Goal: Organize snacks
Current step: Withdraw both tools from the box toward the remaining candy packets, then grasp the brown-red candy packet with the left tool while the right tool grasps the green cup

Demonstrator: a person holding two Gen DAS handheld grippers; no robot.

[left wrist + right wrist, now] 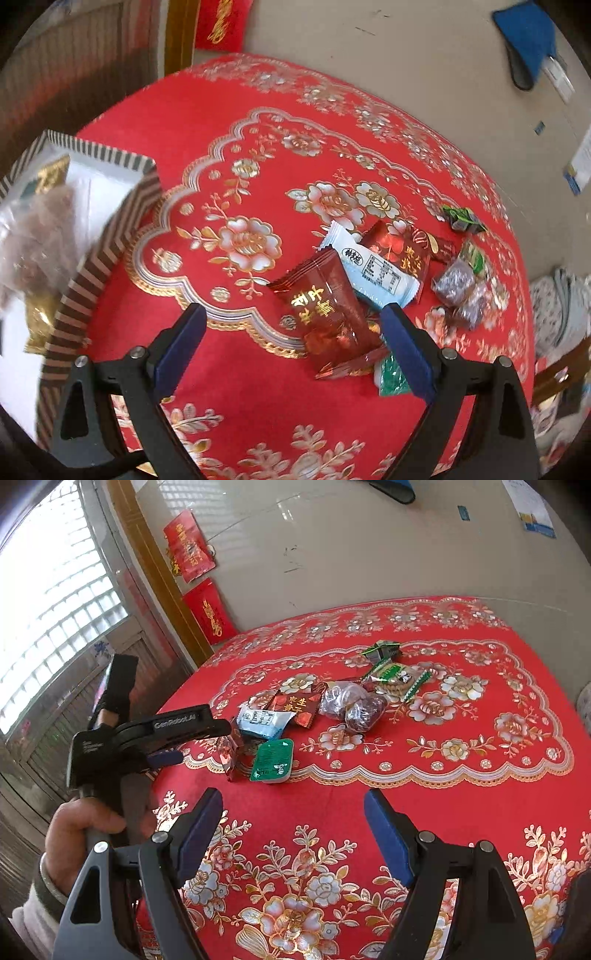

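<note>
A heap of snacks lies on the red flowered tablecloth [258, 155]. In the left wrist view my left gripper [295, 317] is open, just above a dark red packet [328, 314]; behind it lie a pale blue packet [373, 269], another red packet [402, 251], clear-wrapped dark sweets [458, 291], a green cup [393, 380] and a green candy [463, 218]. A striped box [107, 258] at the left holds some snacks. My right gripper [293, 812] is open and empty over bare cloth, nearer than the heap [295, 716]. The left gripper [173, 734] shows at its left.
The table [480, 794] stands against a beige wall with red paper decorations [188, 550]. A window is at the left. A blue object [528, 40] hangs on the wall. A wooden chair [561, 369] stands beyond the table's right edge.
</note>
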